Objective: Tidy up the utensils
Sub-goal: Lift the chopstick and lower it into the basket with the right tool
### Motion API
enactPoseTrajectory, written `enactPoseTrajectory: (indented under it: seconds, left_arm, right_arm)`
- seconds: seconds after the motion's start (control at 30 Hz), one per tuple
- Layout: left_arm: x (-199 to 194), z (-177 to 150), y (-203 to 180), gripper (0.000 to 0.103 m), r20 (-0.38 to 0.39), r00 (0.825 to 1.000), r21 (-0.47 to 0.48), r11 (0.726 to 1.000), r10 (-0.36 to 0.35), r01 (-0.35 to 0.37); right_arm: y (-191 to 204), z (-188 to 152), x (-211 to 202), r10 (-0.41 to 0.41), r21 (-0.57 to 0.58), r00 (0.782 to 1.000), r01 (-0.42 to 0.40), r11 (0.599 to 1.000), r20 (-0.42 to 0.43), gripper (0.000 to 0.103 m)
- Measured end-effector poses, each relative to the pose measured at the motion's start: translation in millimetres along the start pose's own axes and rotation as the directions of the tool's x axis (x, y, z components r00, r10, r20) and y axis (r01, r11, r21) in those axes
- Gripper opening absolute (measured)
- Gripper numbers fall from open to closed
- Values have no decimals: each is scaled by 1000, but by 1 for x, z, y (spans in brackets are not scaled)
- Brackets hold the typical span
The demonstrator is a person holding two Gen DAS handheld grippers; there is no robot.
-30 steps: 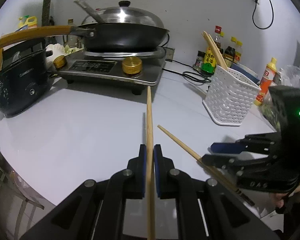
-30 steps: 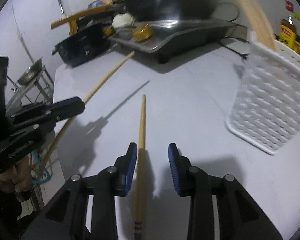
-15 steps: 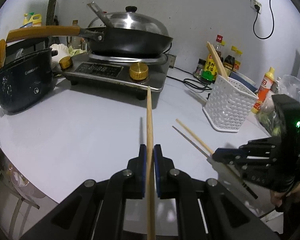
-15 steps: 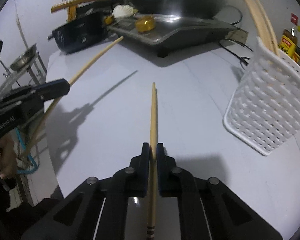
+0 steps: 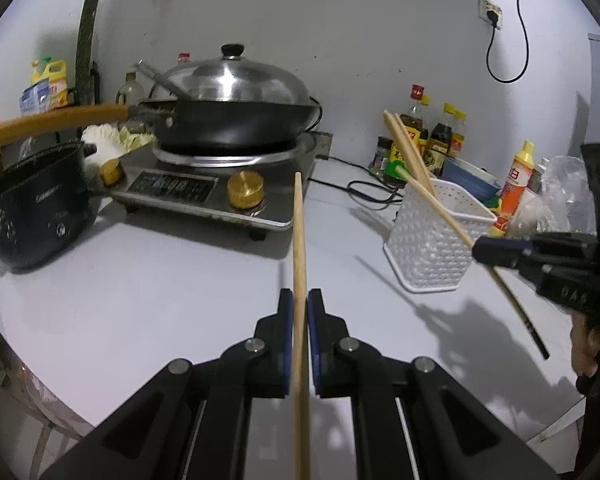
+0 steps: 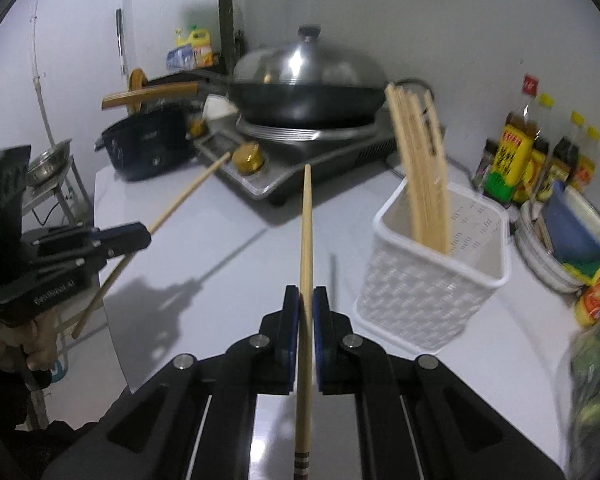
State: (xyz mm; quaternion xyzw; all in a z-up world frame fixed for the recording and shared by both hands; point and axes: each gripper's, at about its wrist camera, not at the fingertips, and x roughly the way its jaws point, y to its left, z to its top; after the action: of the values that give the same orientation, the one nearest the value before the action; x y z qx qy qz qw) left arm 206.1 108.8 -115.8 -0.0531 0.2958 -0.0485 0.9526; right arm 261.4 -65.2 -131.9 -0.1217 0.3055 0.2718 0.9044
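Observation:
My left gripper point(image 5: 299, 300) is shut on a wooden chopstick point(image 5: 299, 240) that points forward above the white table point(image 5: 140, 300). My right gripper point(image 6: 307, 298) is shut on a second chopstick point(image 6: 306, 240) and holds it in the air, to the left of the white perforated basket point(image 6: 428, 296). The basket holds several chopsticks point(image 6: 420, 168) standing upright. In the left wrist view the right gripper point(image 5: 484, 248) with its chopstick point(image 5: 444, 216) hangs in front of the basket point(image 5: 432, 248). In the right wrist view the left gripper point(image 6: 140, 236) and its chopstick point(image 6: 188, 196) are at the left.
A stove point(image 5: 220, 196) with a lidded wok point(image 5: 228, 116) stands at the back. A dark pot point(image 5: 36, 216) sits at the left. Sauce bottles point(image 5: 440, 136), a yellow-capped bottle point(image 5: 514, 188) and a bowl basket point(image 6: 560, 240) crowd the right. A cable point(image 5: 372, 192) lies behind the basket.
My right gripper closed on the chopstick that lay on the table and lifted it toward the basket. My left gripper rose with its chopstick still held.

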Motion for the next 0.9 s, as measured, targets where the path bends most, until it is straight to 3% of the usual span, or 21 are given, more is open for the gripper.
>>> enactPoseTrajectory:
  seconds: [0.43,0.9]
  left_arm:
    - [-3,29,-13,7,54,998,44,999,-9,7]
    - [16,50,-16,7,69,998,47,999,-1,-2]
  right_arm:
    - [-40,38,-42,-76,19,990,74,997,120,6]
    - [-85,98,-35,-89,43,972,81,996,218,6]
